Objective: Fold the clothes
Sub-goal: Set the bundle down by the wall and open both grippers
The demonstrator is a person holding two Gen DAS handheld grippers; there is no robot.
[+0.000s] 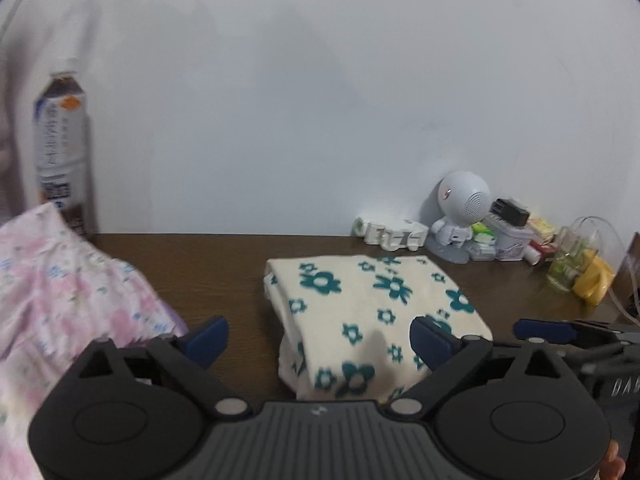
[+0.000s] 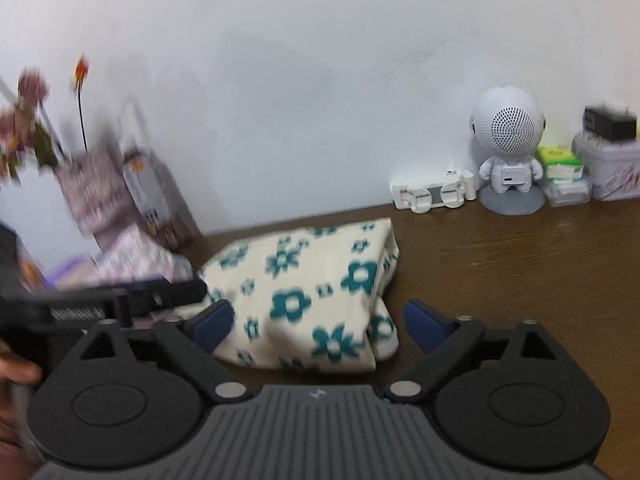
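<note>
Plainly, we saw the cream cloth printed with teal flowers [image 1: 372, 312] lying as a compact folded bundle on the dark brown wooden surface [image 1: 208, 264], with the rumpled pink floral garment [image 1: 60, 300] heaped just left of that bundle and spilling toward the surface's near edge. Our left gripper [image 1: 318, 340] hovered released over the bundle's near end, its blue pads spread wide and holding nothing; our right gripper [image 2: 318, 326] was likewise spread and empty at the bundle's near edge.

We judged the risks as follows. The bundle's near layers looked loose and puffed, so a pad catching only the top layer could have peeled the fold apart. The two grippers sat close together beside the bundle, and they could have knocked each other. Behind and left of the bundle stood a tall drink carton [image 1: 62, 148]; a sweep of the pink garment could have toppled it. Behind and right of the bundle, against the wall, stood a white round-headed figurine speaker [image 1: 460, 216] among small boxes, and a dragged sleeve could have swept those too.

As for writing, the carton's print was too blurred to read. We could make out only partial pale lettering on each gripper's side body, not legible as a word.
</note>
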